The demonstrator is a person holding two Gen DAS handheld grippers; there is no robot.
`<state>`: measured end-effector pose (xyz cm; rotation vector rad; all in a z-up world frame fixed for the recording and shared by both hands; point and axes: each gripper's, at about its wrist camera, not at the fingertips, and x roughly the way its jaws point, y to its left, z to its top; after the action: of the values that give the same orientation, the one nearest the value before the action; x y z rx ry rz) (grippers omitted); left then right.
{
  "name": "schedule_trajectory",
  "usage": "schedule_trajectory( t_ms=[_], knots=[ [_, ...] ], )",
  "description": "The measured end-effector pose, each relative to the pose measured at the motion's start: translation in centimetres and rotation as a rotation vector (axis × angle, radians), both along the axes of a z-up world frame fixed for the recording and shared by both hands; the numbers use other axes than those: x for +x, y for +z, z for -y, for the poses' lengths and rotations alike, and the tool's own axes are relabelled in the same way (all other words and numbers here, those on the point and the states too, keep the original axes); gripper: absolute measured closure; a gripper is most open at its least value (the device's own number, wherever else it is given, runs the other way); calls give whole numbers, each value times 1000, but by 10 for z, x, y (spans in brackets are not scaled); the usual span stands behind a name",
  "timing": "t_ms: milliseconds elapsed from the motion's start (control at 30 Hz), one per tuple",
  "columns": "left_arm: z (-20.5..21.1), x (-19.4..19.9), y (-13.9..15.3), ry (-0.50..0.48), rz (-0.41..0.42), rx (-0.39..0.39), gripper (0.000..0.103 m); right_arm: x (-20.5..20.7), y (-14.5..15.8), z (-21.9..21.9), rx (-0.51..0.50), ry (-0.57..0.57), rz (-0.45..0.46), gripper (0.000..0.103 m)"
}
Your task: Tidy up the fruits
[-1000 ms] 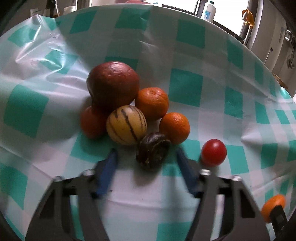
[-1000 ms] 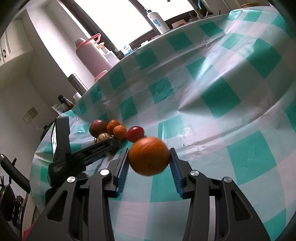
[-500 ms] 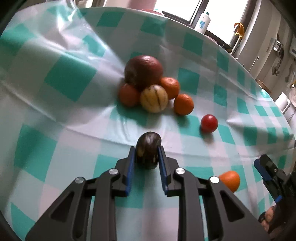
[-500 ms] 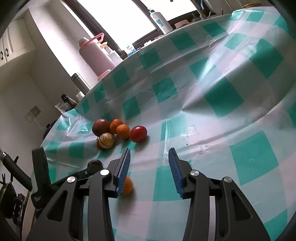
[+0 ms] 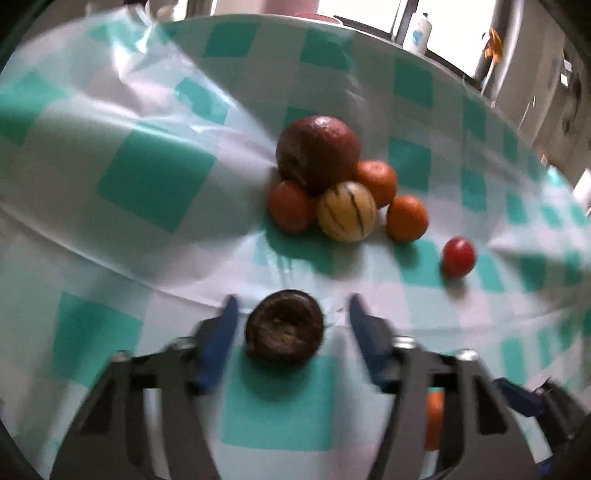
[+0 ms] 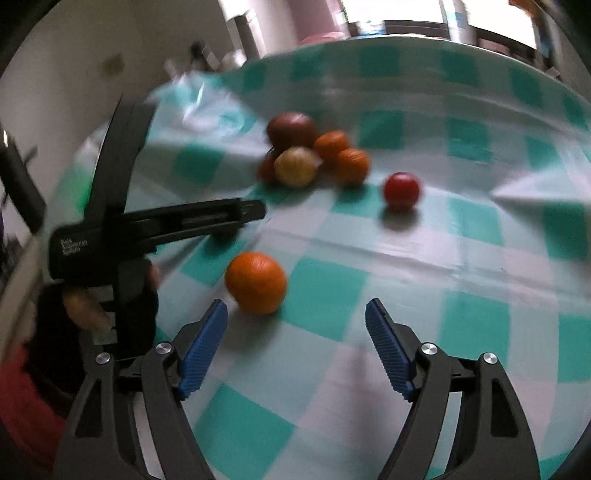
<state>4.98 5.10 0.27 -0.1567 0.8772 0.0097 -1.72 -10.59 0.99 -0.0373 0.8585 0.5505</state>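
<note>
A dark wrinkled fruit (image 5: 284, 328) lies on the checked cloth between the open jaws of my left gripper (image 5: 290, 325), apart from both pads. Beyond it sits a heap: a large dark red fruit (image 5: 317, 153), a striped yellow melon (image 5: 346, 217), and oranges (image 5: 407, 218). A red tomato (image 5: 458, 257) lies apart at the right. My right gripper (image 6: 295, 332) is open and empty; a loose orange (image 6: 256, 282) rests on the cloth just ahead of its left finger. The heap (image 6: 295, 166) and tomato (image 6: 401, 190) show farther back.
The teal and white checked plastic cloth (image 5: 159, 184) is wrinkled, with a raised fold at the right (image 6: 524, 195). The left gripper's body (image 6: 147, 225) crosses the left of the right wrist view. Bottles and a pink flask stand by the window behind the table (image 6: 280, 22).
My left gripper carried the dark fruit away from the heap, then opened and let it go on the cloth. My right gripper released its orange onto the cloth and opened wider.
</note>
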Motion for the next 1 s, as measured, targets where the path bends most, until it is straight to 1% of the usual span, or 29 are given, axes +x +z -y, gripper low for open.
schedule_trajectory(
  t_ms=[33, 133, 233, 300, 400, 433, 467, 533, 567, 600, 667, 733, 800, 833, 900, 967, 1000],
  knots=[
    [-2, -1, 0, 0, -2, 5, 64, 1, -2, -9, -13, 15, -7, 27],
    [-6, -4, -1, 6, -3, 13, 64, 6, -5, -30, -54, 34, 0, 27],
    [-9, -7, -2, 22, -2, 23, 64, 17, -8, -46, -81, 28, -9, 27],
    [-12, -9, 0, 42, 2, 37, 64, 24, -10, -55, -108, 23, -11, 30],
    [-21, -13, 3, 69, 6, 46, 64, 27, -10, -63, -122, 36, -5, 34],
    [-25, -14, 4, 78, 6, 46, 64, 27, -10, -65, -127, 40, -2, 36],
    [-29, -16, 4, 84, 7, 44, 64, 26, -10, -67, -133, 48, 3, 40],
    [-38, -19, 5, 98, 7, 37, 64, 24, -8, -71, -142, 59, 8, 42],
    [-42, -20, 5, 104, 6, 33, 64, 24, -8, -74, -148, 63, 12, 47],
    [-45, -21, 5, 108, 4, 29, 64, 24, -7, -77, -167, 57, 28, 63],
    [-50, -23, 4, 107, 0, 23, 64, 20, -7, -80, -207, 49, 45, 63],
    [-53, -25, 3, 98, -2, 14, 64, 15, -4, -76, -212, 30, 49, 64],
    [-57, -30, 1, 89, -4, 13, 64, 5, 2, -63, -194, -28, 65, 64],
    [-59, -31, 0, 89, -4, 22, 62, 0, 4, -56, -177, -52, 66, 64],
    [-61, -32, 0, 87, -2, 22, 54, -12, 9, -36, -117, -91, 60, 64],
    [-61, -32, -1, 89, -3, 20, 52, -24, 12, -19, -79, -114, 62, 64],
    [-59, -32, -1, 87, -8, 33, 52, -31, 14, -9, -69, -127, 66, 64]
  ],
)
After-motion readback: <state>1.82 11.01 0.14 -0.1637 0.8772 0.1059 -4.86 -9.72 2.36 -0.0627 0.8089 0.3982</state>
